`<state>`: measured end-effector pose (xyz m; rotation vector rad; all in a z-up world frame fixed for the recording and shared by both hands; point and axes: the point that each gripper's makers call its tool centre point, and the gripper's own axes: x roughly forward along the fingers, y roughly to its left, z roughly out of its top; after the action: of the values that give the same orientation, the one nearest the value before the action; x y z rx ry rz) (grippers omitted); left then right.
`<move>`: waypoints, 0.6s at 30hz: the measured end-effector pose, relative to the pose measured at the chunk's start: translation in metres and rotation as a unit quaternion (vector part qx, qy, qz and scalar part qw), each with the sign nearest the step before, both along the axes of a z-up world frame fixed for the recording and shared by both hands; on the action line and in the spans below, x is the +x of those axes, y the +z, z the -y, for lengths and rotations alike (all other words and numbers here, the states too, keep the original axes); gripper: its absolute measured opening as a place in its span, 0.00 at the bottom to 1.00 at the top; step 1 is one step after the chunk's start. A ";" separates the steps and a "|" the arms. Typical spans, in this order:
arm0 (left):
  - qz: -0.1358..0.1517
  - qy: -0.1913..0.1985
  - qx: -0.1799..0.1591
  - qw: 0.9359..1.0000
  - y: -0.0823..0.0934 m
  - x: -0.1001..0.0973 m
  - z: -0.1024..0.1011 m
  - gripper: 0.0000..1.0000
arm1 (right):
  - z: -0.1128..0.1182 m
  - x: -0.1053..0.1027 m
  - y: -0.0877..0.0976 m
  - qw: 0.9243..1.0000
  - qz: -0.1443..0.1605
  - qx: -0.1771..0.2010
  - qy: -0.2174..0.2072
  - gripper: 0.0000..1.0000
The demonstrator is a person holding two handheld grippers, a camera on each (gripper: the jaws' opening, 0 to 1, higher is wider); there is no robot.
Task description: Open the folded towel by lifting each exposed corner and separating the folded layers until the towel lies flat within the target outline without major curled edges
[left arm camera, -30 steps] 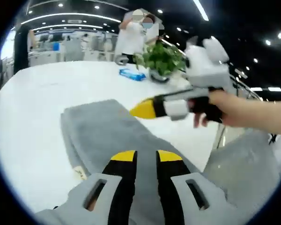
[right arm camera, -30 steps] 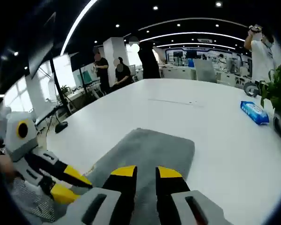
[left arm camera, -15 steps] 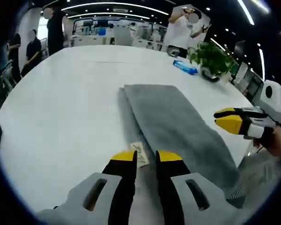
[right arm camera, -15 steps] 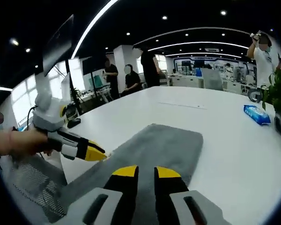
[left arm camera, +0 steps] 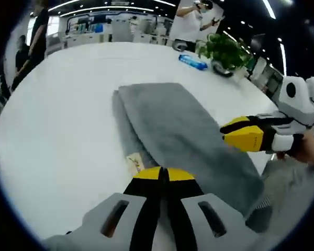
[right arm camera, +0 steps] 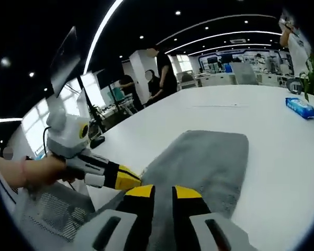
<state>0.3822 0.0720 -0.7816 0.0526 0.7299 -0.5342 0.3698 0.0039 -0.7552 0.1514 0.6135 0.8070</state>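
Note:
A grey folded towel (left arm camera: 178, 125) lies on the white table (left arm camera: 57, 120), running away from me, with a small label (left arm camera: 134, 163) at its near edge. My left gripper (left arm camera: 159, 175) is at the towel's near corner, jaws pressed together on the edge. In the right gripper view the towel (right arm camera: 209, 157) stretches ahead, and the left gripper (right arm camera: 128, 179) comes in from the left with its yellow tips at the towel's edge. My right gripper (right arm camera: 163, 191) hangs over the near part of the towel with a narrow gap between its jaws. It also shows as the right gripper (left arm camera: 225, 133) by the towel's right side.
A potted plant (left arm camera: 222, 49) and a blue pack (left arm camera: 192, 61) stand at the table's far side; the blue pack (right arm camera: 300, 107) is far right. Several people stand beyond the table. A mesh chair (right arm camera: 47, 219) sits off the table's near edge.
My left gripper's jaws have shut at the towel's near corner beside the label. The right gripper has drawn a little closer to the towel's right side.

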 end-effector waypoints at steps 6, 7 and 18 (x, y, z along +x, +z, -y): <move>0.106 -0.125 0.098 0.982 0.018 -0.005 0.033 0.01 | -0.006 0.000 0.004 0.998 -0.031 0.047 -0.010 0.09; 0.123 -0.148 0.134 0.972 0.017 -0.006 0.037 0.01 | -0.007 -0.001 0.003 0.997 -0.045 0.059 -0.011 0.09; 0.184 -0.286 0.246 0.907 0.004 -0.027 0.075 0.01 | 0.001 0.000 -0.016 0.993 -0.098 0.055 -0.044 0.07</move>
<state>0.3550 -0.0028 -0.7771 0.8428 0.4513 -0.8572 0.3702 0.0032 -0.7709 0.3603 0.7423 0.7454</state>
